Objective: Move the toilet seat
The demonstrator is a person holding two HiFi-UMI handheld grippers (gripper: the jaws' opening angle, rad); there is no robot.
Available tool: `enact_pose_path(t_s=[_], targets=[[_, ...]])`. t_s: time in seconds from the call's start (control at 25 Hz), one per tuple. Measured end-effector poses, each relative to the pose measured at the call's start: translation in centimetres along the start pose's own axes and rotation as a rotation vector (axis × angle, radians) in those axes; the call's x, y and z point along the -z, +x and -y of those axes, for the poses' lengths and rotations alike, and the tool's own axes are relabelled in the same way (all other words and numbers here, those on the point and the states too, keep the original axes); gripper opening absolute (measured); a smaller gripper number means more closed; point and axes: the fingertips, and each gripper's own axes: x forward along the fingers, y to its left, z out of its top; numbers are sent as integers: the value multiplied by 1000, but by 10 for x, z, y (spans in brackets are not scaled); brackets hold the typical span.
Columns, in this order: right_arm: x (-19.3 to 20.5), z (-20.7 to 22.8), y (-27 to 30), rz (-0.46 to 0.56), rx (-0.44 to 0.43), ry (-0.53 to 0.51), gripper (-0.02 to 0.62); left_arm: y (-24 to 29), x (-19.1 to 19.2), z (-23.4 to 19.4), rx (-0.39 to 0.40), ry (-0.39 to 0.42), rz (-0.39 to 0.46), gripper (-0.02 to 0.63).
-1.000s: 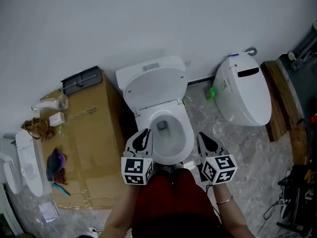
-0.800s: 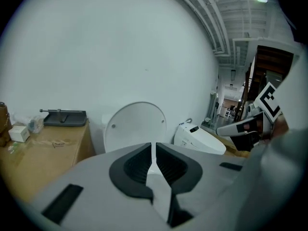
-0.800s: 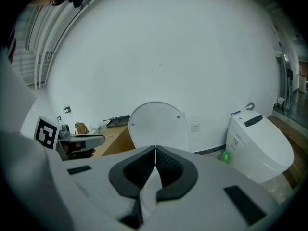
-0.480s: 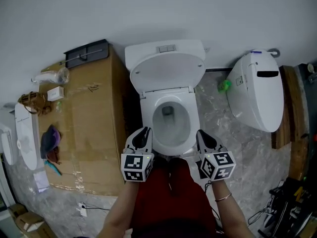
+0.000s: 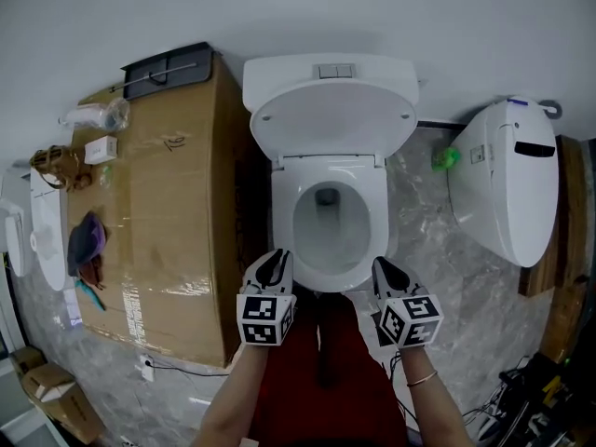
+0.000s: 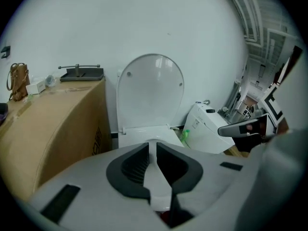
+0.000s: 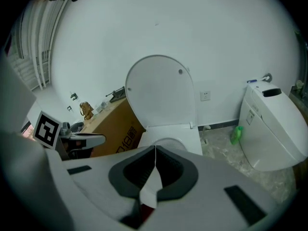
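The white toilet stands in the middle of the head view, its seat and lid (image 5: 331, 119) raised against the tank, and the bowl rim (image 5: 284, 222) is bare. My left gripper (image 5: 273, 268) is shut and empty, just off the bowl's front left edge. At the front right edge, my right gripper (image 5: 386, 273) is shut with nothing in it. The left gripper view shows the upright lid (image 6: 150, 90) beyond my left gripper (image 6: 152, 146). In the right gripper view the same lid (image 7: 161, 97) rises behind my right gripper (image 7: 155, 149).
A tall cardboard box (image 5: 158, 222) stands against the toilet's left side, with a black tray (image 5: 168, 68) and small items on top. A second white toilet unit (image 5: 507, 175) and a green bottle (image 5: 445, 158) are on the marble floor at right. The person's red clothing (image 5: 317, 380) fills the near middle.
The head view has come closer and centred on the toilet. Both grippers have sunk toward the bowl's front rim, one on each side, and stayed shut.
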Motion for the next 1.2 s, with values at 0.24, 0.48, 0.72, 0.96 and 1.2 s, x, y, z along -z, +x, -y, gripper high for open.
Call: enact_pose_path(t_s=[0.24,0.48,0.72,0.96,1.2], targets=[[38,16,29,-119,-7,-11,18,24,41,-5,-31,-34,-71,31],[72,31,48,-199,4,19,19,45,73,-12,-42,-92,-121,35],[103,43,66,-270,30,45,85,64,97,-23,-50,-118,-150,94],[130,60,87,-319,69,108,171,80,135,-33,-44,-188,-208,117],[147,89,105,-348,155,168,287,98,173,-49,-63,-246,-288,176]])
